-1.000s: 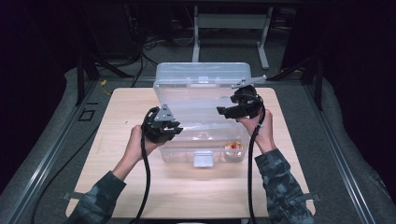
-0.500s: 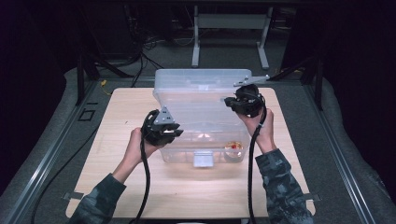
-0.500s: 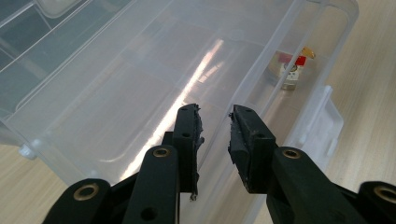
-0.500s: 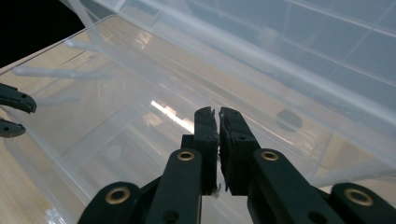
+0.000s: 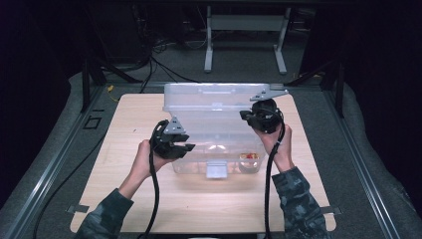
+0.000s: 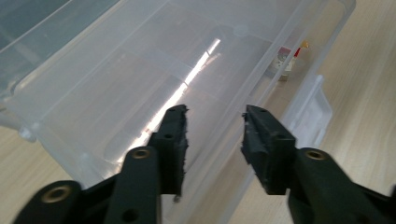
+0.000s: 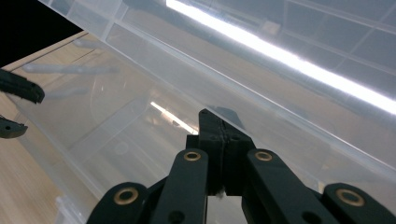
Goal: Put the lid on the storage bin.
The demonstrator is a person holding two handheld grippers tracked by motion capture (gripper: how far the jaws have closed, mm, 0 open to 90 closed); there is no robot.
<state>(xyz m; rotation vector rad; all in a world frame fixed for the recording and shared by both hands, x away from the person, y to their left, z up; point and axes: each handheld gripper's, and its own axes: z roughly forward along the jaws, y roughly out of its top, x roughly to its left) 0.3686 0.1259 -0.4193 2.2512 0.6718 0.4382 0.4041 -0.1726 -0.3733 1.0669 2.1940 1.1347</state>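
I keep my right gripper [image 5: 247, 115] pressed together, nothing between its jaws, up at the right end of the clear plastic box [image 5: 214, 130] just under the raised lid [image 5: 219, 93], probably to prop that lid open. My left gripper [image 5: 185, 145] sits at the box's left end, over the front rim; its jaws have just been opening and stand spread with nothing between them. The box lies mid-table, its long axis running left to right, front latch [image 5: 216, 170] toward me. A small red thing [image 5: 249, 156] rests inside, at its front right corner.
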